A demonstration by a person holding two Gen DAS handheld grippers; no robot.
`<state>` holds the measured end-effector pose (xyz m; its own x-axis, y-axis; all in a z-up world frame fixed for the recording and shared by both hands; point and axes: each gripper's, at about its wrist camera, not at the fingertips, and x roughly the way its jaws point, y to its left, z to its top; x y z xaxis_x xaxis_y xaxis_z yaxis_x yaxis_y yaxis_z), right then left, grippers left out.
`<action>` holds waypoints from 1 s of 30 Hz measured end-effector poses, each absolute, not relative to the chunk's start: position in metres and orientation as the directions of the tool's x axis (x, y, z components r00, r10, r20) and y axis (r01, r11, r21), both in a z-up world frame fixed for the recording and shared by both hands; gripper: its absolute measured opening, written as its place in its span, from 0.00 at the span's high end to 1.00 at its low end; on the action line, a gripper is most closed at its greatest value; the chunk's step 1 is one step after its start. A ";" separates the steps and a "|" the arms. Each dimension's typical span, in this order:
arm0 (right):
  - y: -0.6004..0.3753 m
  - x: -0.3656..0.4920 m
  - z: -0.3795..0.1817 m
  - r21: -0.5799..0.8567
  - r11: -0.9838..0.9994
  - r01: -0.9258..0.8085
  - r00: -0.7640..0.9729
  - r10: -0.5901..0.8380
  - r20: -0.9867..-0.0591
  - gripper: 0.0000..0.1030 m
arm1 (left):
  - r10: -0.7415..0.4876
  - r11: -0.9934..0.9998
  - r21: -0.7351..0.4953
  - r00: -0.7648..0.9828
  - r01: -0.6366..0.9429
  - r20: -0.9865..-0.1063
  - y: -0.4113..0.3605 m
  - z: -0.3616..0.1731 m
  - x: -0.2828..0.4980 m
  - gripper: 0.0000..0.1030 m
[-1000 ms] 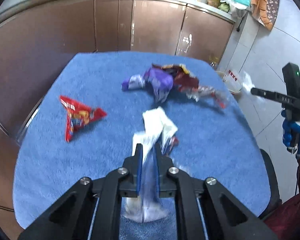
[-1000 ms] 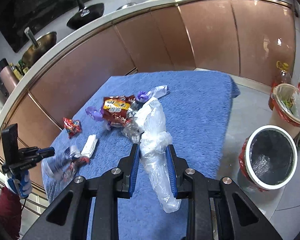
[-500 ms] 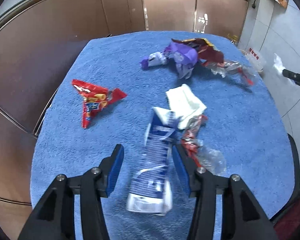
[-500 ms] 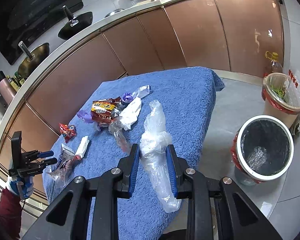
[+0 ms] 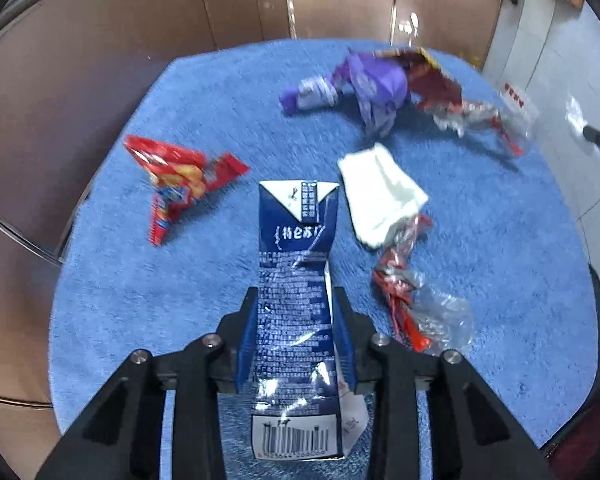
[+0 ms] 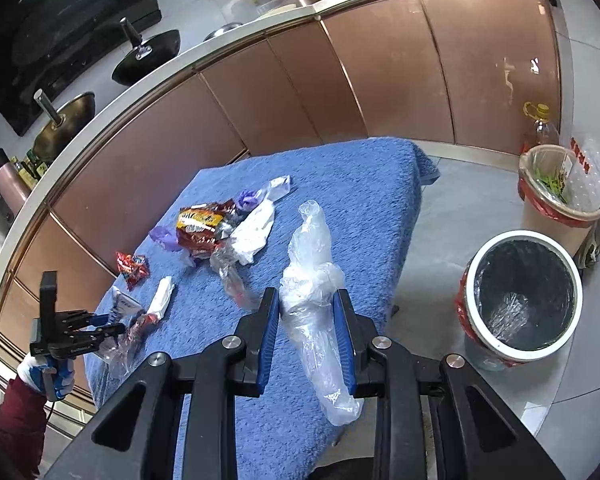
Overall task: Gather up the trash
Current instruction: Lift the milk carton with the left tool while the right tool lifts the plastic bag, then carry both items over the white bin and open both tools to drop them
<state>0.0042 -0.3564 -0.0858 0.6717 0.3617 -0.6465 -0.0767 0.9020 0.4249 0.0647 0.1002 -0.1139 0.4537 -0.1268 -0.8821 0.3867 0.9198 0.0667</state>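
Note:
My left gripper (image 5: pixel 294 300) is shut on a flattened dark blue milk carton (image 5: pixel 294 280), over the near side of the blue towel-covered table (image 5: pixel 140 280). My right gripper (image 6: pixel 307 300) is shut on a crumpled clear plastic bag (image 6: pixel 310 280), held over the table's right edge. On the towel lie a red snack wrapper (image 5: pixel 176 184), a white tissue (image 5: pixel 380 192), a clear and red wrapper (image 5: pixel 416 304), a purple wrapper (image 5: pixel 364 84) and a dark red chip bag (image 5: pixel 432 76). The left gripper also shows in the right wrist view (image 6: pixel 112 326).
A white-rimmed bin with a black liner (image 6: pixel 524 296) stands on the floor right of the table. A second bin with a red-edged bag (image 6: pixel 556 200) and an oil bottle (image 6: pixel 540 124) stand behind it. Brown kitchen cabinets (image 6: pixel 380 80) curve behind the table.
The left gripper opened half a second ago and has now closed on the blue carton, which has turned printed side up. The right gripper has carried the plastic bag a little toward the bin.

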 end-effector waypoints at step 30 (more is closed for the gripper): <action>-0.575 0.058 -0.170 0.271 0.908 0.321 0.592 0.031 -0.805 0.66 | -0.468 0.665 -0.223 0.166 0.713 -0.868 -0.411 -0.104 0.177 0.67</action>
